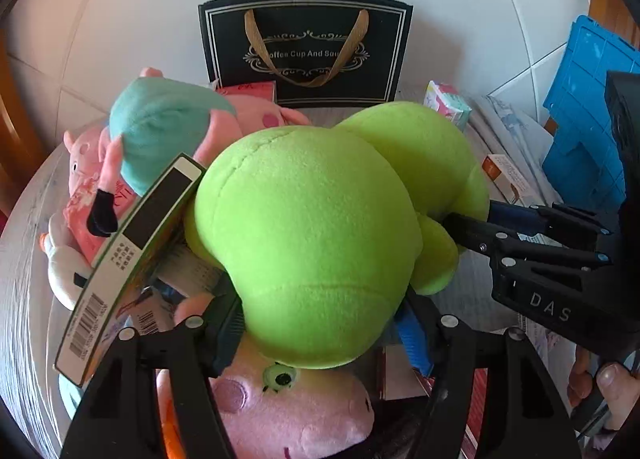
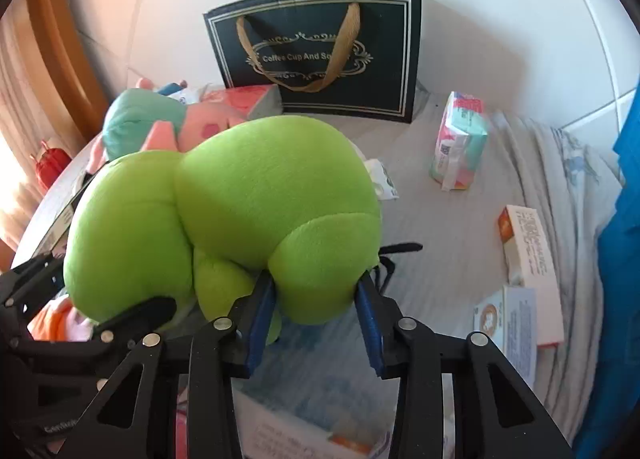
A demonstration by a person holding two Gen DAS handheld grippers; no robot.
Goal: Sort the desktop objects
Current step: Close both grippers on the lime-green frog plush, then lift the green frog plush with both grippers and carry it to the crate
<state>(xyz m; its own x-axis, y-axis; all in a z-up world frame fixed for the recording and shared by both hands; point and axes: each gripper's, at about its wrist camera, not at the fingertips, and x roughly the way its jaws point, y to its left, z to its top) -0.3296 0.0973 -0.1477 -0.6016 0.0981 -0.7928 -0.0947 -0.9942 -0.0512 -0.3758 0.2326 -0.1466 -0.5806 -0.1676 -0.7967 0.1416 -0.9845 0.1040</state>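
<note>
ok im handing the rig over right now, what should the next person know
Left tool: closed on the head end of the green plush toy.
Right tool: closed on one of its lower lobes.
Both hold the toy over the table, above the pink pig plush, in front of the black gift bag.
Done: toy gripped by both tools.
Left: place it, then sort the pig plushes, the tissue pack and the small boxes; the target spot is not evident.

Top centre, the black gift bag [image 2: 316,51] reads "Coffee Cup And Sau…" in gold, its strap covering the last letters. At right in the left wrist view, the black tongs [image 1: 468,225] show "DAS".
</note>
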